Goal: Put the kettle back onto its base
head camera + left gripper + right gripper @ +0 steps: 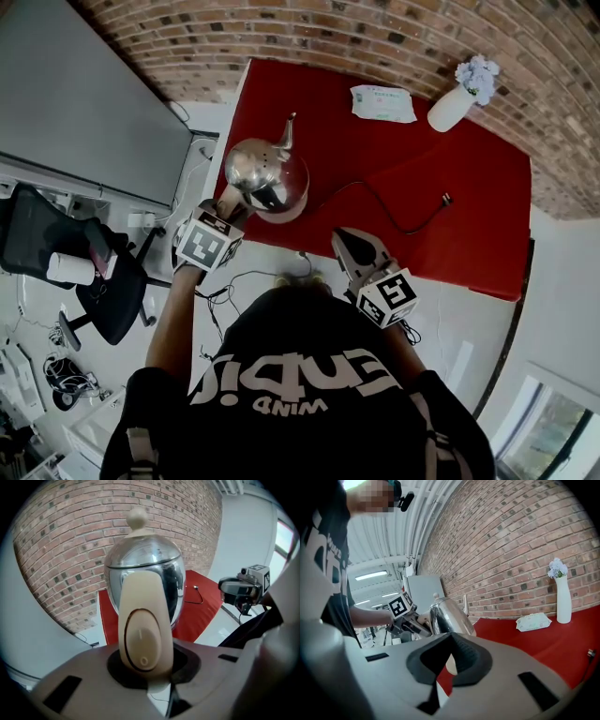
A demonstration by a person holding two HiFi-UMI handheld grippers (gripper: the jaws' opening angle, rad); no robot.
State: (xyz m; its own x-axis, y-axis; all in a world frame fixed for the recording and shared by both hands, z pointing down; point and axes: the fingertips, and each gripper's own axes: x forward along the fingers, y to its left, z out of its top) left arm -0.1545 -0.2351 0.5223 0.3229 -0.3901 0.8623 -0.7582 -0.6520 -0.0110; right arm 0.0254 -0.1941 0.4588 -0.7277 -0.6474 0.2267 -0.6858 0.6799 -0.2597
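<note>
Two grippers show in the head view, one at each side of the person's dark shirt (309, 394). The left gripper (232, 199), left of centre, is clamped on the cream handle (143, 634) of the kettle (267, 173); in the left gripper view the handle with its oval switch fills the gap between the jaws, and the shiny body and cream lid knob rise behind it. The kettle is upright near the left edge of the red table (469, 216), with its thin spout toward the top of the frame. The pale rim of the base (296, 215) shows under the kettle's lower right side; I cannot tell whether the kettle sits on it or hangs just above. A black cable (394, 220) runs from there to the right across the red top and ends in a plug (446, 198). The right gripper (343, 238), right of centre, is apart from the kettle; its jaws meet at the tips and hold nothing. Near the brick wall (328, 33) at the top lie a pack of wipes (382, 103) and, well to its right, a white vase (450, 108) of pale flowers.
</note>
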